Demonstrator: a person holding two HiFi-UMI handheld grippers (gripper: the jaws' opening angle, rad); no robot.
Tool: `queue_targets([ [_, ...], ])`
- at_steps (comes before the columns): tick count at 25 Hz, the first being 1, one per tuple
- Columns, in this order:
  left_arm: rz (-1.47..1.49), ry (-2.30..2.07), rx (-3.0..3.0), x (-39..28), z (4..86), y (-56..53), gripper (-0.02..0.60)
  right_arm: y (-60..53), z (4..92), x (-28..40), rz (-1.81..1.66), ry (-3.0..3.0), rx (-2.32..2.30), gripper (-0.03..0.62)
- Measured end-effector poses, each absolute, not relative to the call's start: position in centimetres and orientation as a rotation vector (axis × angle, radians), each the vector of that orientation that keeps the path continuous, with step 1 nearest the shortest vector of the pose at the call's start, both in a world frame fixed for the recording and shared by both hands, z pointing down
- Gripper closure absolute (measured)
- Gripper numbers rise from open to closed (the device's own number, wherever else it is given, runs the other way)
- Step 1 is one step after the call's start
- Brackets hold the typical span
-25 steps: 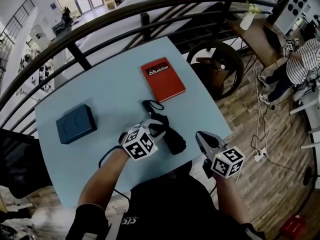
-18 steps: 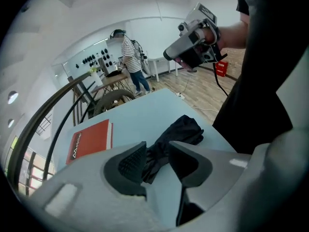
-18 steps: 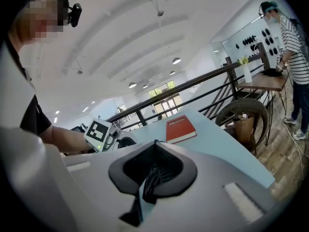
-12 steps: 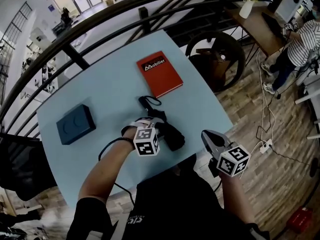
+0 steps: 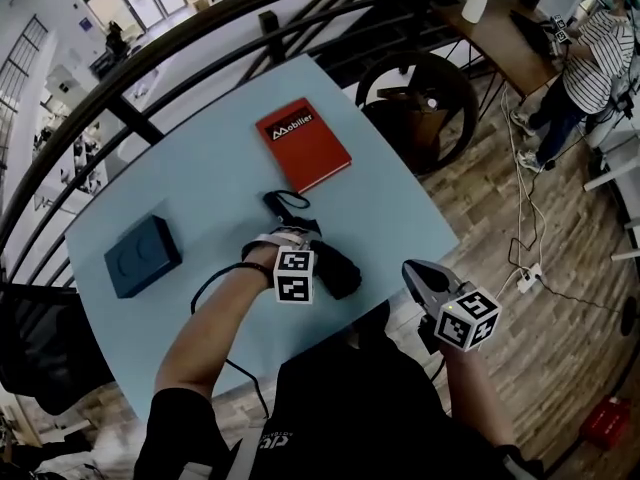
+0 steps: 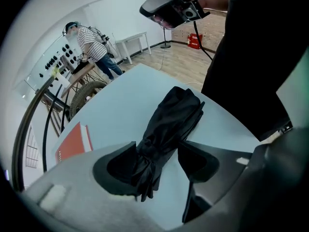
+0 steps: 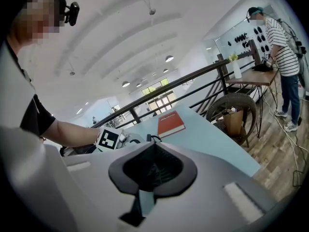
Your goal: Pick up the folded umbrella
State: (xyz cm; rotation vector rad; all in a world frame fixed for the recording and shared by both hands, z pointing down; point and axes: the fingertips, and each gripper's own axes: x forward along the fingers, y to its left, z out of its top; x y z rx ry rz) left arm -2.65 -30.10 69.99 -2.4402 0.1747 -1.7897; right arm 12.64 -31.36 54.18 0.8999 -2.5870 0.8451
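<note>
as left gripper (image 6: 157, 146) opens around the folded umbrella (image 6: 176, 110), right gripper (image 7: 153, 163) sits closed, empty.

Looks like a bright, open-plan office-lab up on a mezzanine: black railing (image 5: 268, 23) curves past the pale worktop (image 5: 200, 183), wood floor (image 5: 580, 348) at right, wooden desk (image 5: 500, 38) and a standing person (image 5: 590, 43) upper right.

The head view looks steeply down on the blue table (image 5: 210, 180). The left gripper view hangs close over the folded umbrella (image 6: 171, 124); the right gripper view looks out across the tabletop. All share the red notebook (image 5: 302, 144).
</note>
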Motion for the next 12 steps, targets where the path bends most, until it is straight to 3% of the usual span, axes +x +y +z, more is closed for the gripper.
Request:
queue_targets([
  [12,-1.905,-0.235,-2.238,-2.9,71.3,-30.1,0.288,-30.8,54.6,14.0,0.886,-2.559,0.934,0.592],
])
